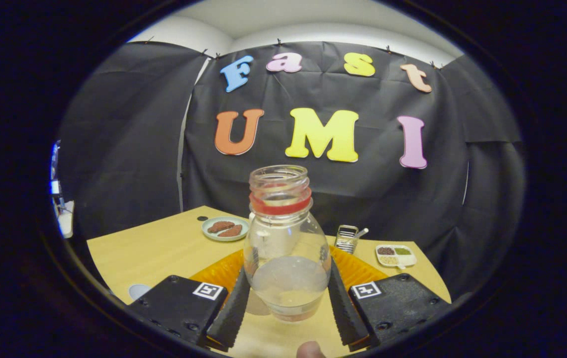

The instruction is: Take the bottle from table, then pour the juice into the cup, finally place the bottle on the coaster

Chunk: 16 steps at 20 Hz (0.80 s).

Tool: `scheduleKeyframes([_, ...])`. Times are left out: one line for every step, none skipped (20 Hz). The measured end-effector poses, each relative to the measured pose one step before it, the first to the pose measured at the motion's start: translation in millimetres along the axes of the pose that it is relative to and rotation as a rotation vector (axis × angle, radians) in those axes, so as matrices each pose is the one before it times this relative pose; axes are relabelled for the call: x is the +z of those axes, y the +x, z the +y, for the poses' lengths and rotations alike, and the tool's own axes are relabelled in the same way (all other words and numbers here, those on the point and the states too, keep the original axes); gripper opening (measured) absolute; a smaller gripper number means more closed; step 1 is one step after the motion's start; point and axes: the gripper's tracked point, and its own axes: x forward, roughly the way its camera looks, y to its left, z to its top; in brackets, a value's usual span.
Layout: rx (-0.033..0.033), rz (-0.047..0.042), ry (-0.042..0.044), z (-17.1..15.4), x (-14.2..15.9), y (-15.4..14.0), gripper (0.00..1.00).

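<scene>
The tool (287,298) grips the bottle (286,248) between its fingers, both pressing its glass sides; the bottle stands upright, long axis vertical, open neck up, just above the surface (164,243). Left to right: a plate (225,228) far left, an orange mat (219,271) directly behind the bottle, a grater (347,237), then a tray (396,255). Neither cup nor coaster can be told apart, so the tilt direction remains a guess.

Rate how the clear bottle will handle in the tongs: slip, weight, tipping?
The bottle looks smooth, rounded and clear, so it may slip. The tongs press its belly from both sides. It seems light, with little liquid inside. With no cap on, tilting could spill.
</scene>
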Motion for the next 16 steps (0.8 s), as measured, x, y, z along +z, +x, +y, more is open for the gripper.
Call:
scheduleKeyframes([0.00017, 0.00667, 0.00709, 2.52, -3.63, 13.46, 0.79])
scheduleKeyframes([0.00775, 0.01201, 0.00829, 4.67, -7.65, 12.01, 0.79])
scheduleKeyframes([0.0084, 0.01511, 0.0113, 5.19, -7.21, 11.22, 0.79])
scheduleKeyframes([0.01199, 0.01627, 0.00407, 6.08, -8.2, 10.6, 0.79])
scheduleKeyframes([0.00618, 0.01472, 0.00402, 4.0, -7.65, 9.92, 0.79])
scheduleKeyframes([0.0064, 0.01148, 0.00356, 4.08, -7.32, 8.38, 0.79])
scheduleKeyframes([0.00614, 0.01418, 0.00001, 4.45, -7.87, 8.36, 0.79])
scheduleKeyframes([0.00361, 0.00975, 0.00253, 3.56, -6.84, 6.44, 0.79])
scheduleKeyframes([0.00206, 0.0069, 0.00462, 3.09, -4.51, 5.46, 0.79])
scheduleKeyframes([0.00408, 0.00583, 0.00757, 3.08, -4.35, 3.82, 0.79])
scheduleKeyframes([0.00326, 0.00495, 0.00591, 2.4, -3.77, 2.83, 0.79])
scheduleKeyframes([-0.0013, 0.00059, 0.00163, 1.08, -1.8, 2.67, 0.79])
scheduleKeyframes([0.00251, -0.00355, 0.0014, 2.1, -1.34, 3.08, 0.79])
scheduleKeyframes([-0.00087, 0.00451, -0.00231, 0.83, -3.49, 1.44, 0.79])
scheduleKeyframes([-0.00427, 0.00301, -0.00248, 0.19, -2.99, 1.79, 0.79])
scheduleKeyframes([-0.0023, 0.00243, -0.00354, 0.15, -2.46, 1.87, 0.79])
